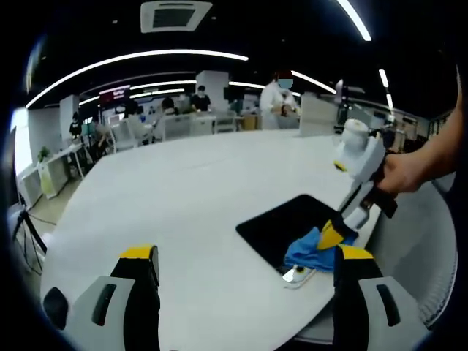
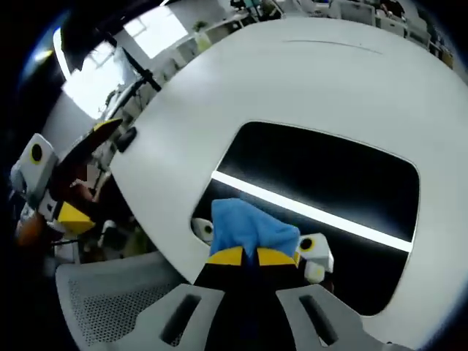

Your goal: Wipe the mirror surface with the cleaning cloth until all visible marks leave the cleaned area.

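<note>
The right gripper (image 2: pixel 243 256) is clenching its fingers on the blue cloth (image 2: pixel 245 228), pressing it onto the dark mirror (image 2: pixel 322 183) just ahead. The mirror is lying flat on a white bench (image 1: pixel 183 190), reflecting a ceiling light. The left gripper (image 1: pixel 245 259) is hovering released over bare bench, office desks and people beyond.
</note>
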Demonstrator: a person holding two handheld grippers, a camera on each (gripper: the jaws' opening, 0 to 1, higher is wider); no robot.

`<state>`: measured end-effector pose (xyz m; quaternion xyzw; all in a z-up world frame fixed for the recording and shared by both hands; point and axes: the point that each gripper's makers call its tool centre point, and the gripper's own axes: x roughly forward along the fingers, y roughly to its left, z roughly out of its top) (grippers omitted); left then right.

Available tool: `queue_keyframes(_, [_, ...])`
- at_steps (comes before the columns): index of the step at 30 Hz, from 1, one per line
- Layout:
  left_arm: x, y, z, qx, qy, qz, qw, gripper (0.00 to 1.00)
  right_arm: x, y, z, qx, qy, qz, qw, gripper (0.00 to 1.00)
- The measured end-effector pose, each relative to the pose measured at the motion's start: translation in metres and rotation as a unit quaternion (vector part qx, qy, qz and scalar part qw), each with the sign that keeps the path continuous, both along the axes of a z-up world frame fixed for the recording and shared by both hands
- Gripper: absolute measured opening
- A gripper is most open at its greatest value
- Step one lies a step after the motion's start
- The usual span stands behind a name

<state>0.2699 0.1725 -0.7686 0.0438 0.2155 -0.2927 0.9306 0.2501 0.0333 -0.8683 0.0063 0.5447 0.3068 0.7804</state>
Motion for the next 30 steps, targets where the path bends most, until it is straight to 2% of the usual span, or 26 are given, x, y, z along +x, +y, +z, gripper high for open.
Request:
queue_keyframes(6, [0.001, -0.002, 0.001, -0.002, -0.002, -0.001, 1.0000, 1.00, -0.001, 0.001, 0.000, 0.004, 0.011, -0.001, 0.9999, 0.00])
queue_keyframes(19, [0.002, -0.003, 0.001, -0.003, -0.002, -0.001, 1.0000, 1.00, -0.003, -0.003, 0.001, 0.010, 0.012, 0.000, 0.9999, 0.00])
queue_keyframes(30, [0.004, -0.006, 0.001, -0.003, -0.001, -0.006, 1.0000, 1.00, -0.003, -0.021, 0.000, 0.006, 0.015, -0.008, 0.9998, 0.00])
